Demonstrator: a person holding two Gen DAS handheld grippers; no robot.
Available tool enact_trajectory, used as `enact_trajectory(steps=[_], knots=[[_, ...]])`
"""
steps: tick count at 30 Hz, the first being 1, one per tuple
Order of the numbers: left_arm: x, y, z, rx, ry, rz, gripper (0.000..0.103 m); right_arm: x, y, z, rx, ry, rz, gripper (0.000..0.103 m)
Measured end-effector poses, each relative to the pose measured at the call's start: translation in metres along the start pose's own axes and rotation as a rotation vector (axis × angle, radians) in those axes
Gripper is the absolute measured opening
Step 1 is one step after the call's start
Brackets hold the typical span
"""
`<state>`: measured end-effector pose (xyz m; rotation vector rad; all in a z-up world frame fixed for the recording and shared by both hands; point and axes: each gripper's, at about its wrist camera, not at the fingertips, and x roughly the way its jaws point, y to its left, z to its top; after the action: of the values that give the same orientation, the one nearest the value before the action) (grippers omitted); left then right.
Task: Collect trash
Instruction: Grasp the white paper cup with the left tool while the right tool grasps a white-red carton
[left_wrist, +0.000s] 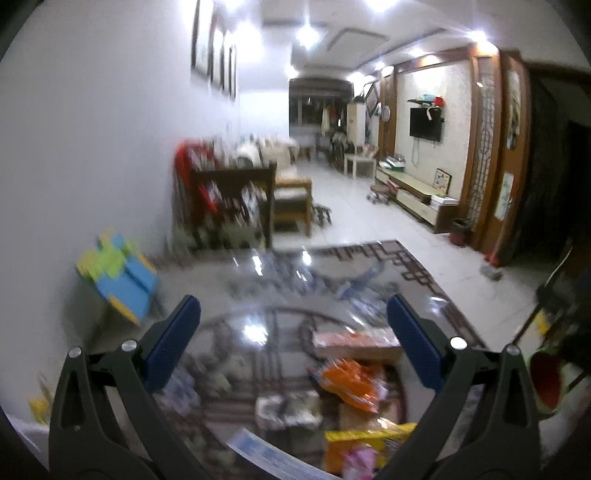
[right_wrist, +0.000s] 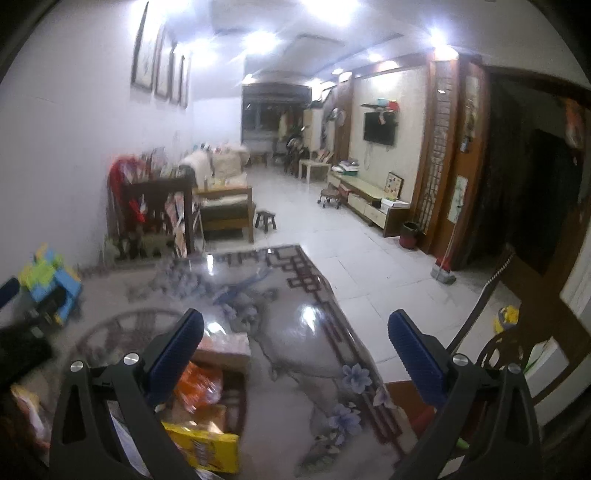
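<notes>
Both grippers hover wide open above a table strewn with wrappers.

The left gripper holds nothing, blue pads spread; below and between its fingers lie a yellow box, a white wrapper and an orange bag, with a flat carton just beyond. The right gripper is just as wide and empty; the same yellow box and orange bag sit under its left finger. Past the glossy patterned table, a bookshelf stands by the wall.
</notes>
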<state>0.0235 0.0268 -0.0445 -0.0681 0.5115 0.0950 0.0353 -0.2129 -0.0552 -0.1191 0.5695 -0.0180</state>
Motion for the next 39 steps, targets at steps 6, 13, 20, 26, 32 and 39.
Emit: enact_trajectory(steps=[6,13,20,26,32,39], knots=[[0.031,0.022,-0.016,-0.015,0.147,-0.049,0.099,0.05,0.025,-0.005,-0.17,0.093,0.143,0.096],[0.07,0.059,-0.044,-0.113,0.244,-0.023,0.099,0.146,0.081,-0.004,-0.412,0.269,0.338,0.096],[0.096,0.071,-0.059,-0.114,0.328,0.006,0.099,0.238,0.156,-0.033,-0.792,0.445,0.399,0.078],[0.124,0.068,-0.074,-0.06,0.422,-0.054,0.099,0.276,0.178,-0.055,-0.938,0.494,0.392,0.059],[0.147,0.055,-0.093,-0.001,0.501,-0.143,0.099,0.291,0.165,-0.046,-0.8,0.479,0.436,0.04],[0.182,0.044,-0.116,-0.036,0.623,-0.161,0.098,0.277,0.123,-0.014,-0.445,0.439,0.47,0.038]])
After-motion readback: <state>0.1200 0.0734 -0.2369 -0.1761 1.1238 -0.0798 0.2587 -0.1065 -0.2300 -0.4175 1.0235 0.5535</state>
